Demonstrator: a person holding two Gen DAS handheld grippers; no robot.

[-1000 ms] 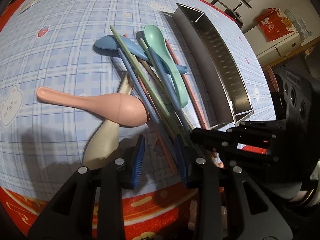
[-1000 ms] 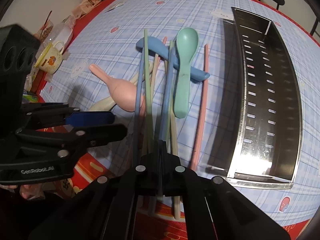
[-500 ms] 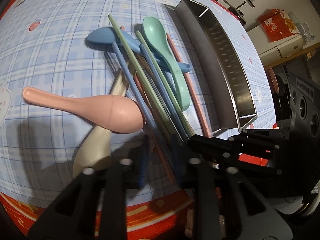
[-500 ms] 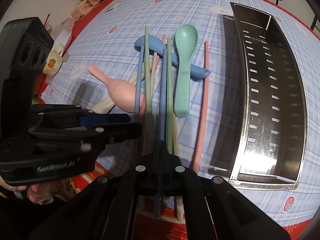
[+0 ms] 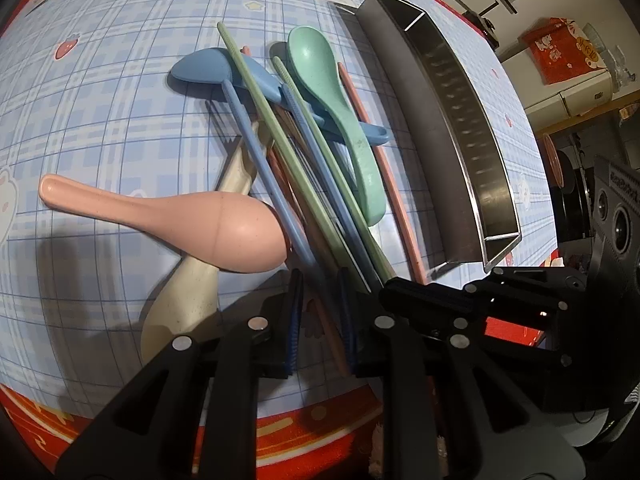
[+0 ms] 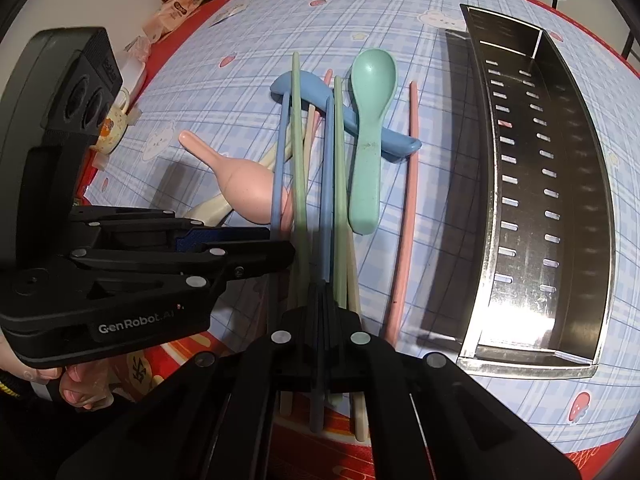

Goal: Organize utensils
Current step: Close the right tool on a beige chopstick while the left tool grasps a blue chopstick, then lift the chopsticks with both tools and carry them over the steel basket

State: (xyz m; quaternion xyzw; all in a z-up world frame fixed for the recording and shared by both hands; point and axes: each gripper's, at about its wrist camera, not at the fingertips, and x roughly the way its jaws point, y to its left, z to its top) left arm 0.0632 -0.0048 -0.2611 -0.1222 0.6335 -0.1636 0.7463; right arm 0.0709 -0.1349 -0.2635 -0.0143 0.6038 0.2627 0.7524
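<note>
Blue plaid bench (image 6: 240, 40) fills both views. The long steel tray (image 6: 592, 200) sits out at 3 o'clock in the right wrist view, with nothing in it, slotted floor showing. The utensils lie in a heap at centre, just beside it.

Right gripper (image 6: 320, 296) at 6 o'clock has its jaws tight together, clamped on the blue chopstick (image 6: 328, 180). Left gripper (image 5: 319, 280) comes in from 9 o'clock. Its jaws are a narrow gap apart around the second blue chopstick (image 5: 256, 152), and I can't tell if the pads bite.

In the left wrist view the pink spoon (image 5: 224, 228) lies bowl-down across the cream spoon (image 5: 188, 300) at 8 o'clock. The green spoon (image 5: 320, 64) rests on the blue spoon (image 5: 204, 68) at 12. One pink chopstick (image 6: 408, 200) lies alone nearest the tray.
</note>
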